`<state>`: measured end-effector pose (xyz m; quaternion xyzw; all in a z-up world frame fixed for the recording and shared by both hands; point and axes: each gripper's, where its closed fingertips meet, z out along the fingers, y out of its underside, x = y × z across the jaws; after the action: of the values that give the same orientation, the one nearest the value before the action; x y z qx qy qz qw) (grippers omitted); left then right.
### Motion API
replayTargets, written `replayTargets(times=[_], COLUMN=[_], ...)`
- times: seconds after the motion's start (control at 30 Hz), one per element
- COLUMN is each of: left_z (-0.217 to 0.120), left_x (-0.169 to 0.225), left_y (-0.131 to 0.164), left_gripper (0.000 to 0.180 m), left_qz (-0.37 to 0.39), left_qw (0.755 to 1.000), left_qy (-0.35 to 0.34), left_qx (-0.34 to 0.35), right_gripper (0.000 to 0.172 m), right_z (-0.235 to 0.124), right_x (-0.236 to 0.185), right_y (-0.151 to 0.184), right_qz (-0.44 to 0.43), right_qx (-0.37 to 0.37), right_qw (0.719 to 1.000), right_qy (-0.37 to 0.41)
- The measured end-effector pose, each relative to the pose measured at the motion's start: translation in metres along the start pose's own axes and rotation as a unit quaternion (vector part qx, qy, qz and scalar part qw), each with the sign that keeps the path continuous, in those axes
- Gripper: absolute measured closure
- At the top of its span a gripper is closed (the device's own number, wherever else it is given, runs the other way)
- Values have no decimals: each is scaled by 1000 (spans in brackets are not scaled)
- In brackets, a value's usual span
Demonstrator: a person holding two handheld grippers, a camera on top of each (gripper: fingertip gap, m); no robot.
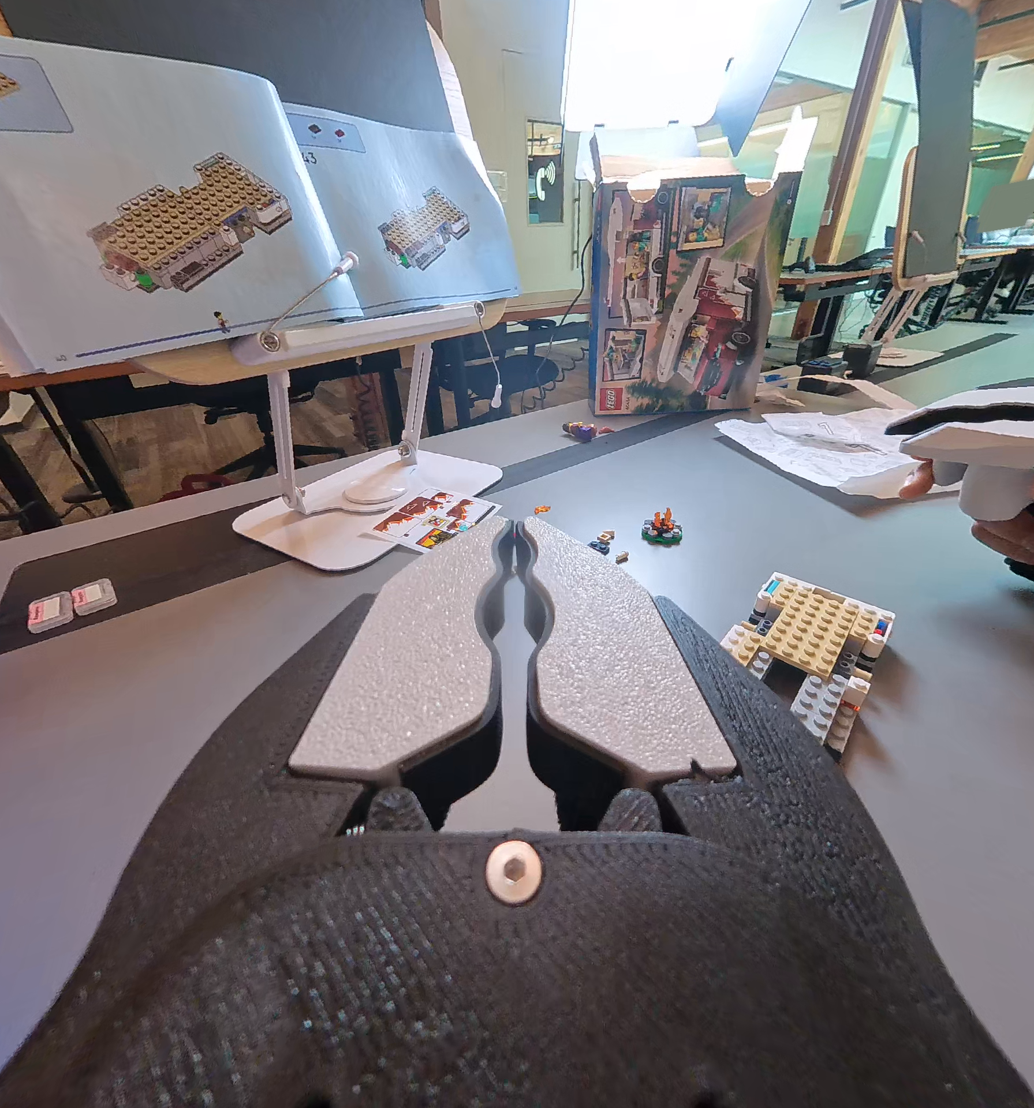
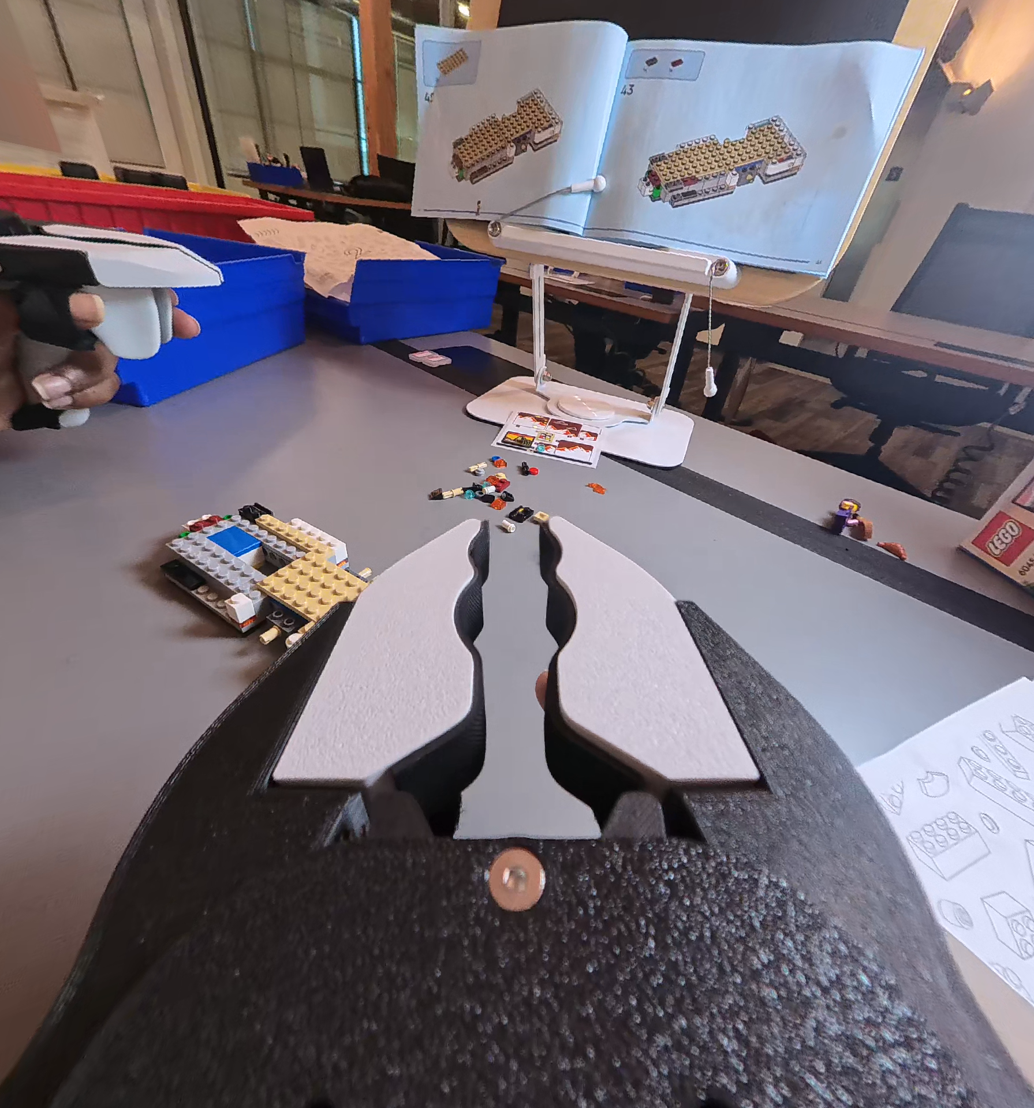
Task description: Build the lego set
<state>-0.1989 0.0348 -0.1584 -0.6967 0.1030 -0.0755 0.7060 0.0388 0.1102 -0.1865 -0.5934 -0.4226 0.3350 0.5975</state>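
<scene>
Bricks (image 2: 490, 488) scattered between sticker sheet (image 2: 547, 437) and right hand-held gripper (image 2: 514, 527).

Each hand-held gripper (image 1: 515, 527) has two broad fingers (image 1: 418, 647) capped in pale grey plastic with a pebbled grain; their inner edges are wavy and lined with black ribbed pads. The fingers sit in a wide black printed body (image 1: 502, 989) with fine layered ridges, and one silver hex screw (image 1: 514, 870) is sunk in its centre. The right gripper (image 2: 514, 527) is built alike, with smoother white caps on its fingers (image 2: 394, 659), a speckled black body and a matching screw (image 2: 515, 880). From the side, the tool is a slim white wedge over a black frame with a white trigger, and a hand (image 2: 34, 366) wraps its grip.
</scene>
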Motion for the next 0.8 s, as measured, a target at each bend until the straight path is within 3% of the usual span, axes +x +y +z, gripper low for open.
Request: replayTargets(times=[0.53,0.8], left_z=[-3,-5], left_x=[-10,-1], left_y=[-2,-7], left_gripper=[159,154], left_qz=[-38,10], left_qw=[999,1000], left_qy=[-11,-19], left_qx=[13,11], right_gripper=[148,146], right_z=[2,-3], right_x=[5,-3], right_y=[3,-3], right_qz=[14,11], right_qx=[3,14], right_qw=[1000,1000], right_qy=[-5,-18])
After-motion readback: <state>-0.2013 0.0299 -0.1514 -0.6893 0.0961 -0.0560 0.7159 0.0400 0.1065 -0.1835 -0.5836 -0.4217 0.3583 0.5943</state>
